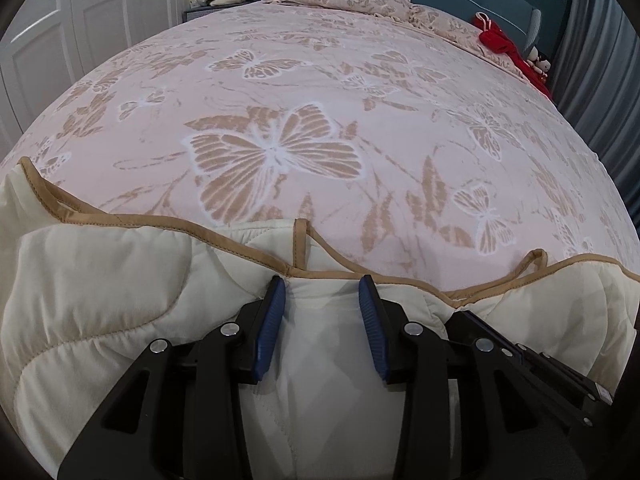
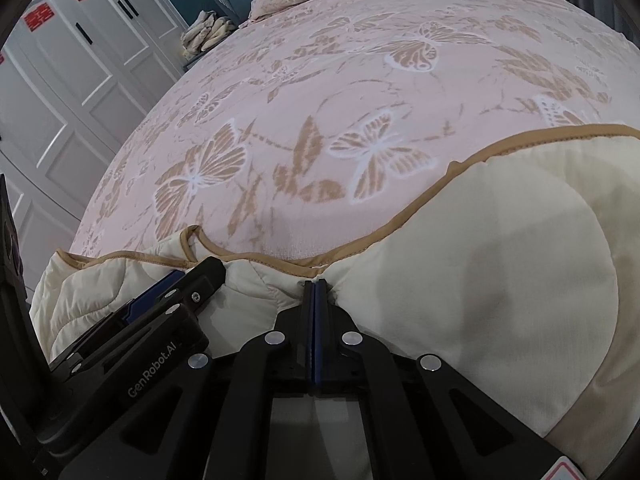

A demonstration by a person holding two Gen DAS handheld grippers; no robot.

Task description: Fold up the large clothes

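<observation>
The cream quilt [image 1: 100, 300] is bunched at the near edge of the bed [image 1: 320, 120]. Its folds are clamped by the left hand-held gripper [image 1: 322, 286]; its tan-trimmed edge is pinched by the closed right hand-held gripper [image 2: 315, 285].

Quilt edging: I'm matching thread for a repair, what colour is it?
Tan edging on the cream quilt, clearest in the left wrist view.
</observation>
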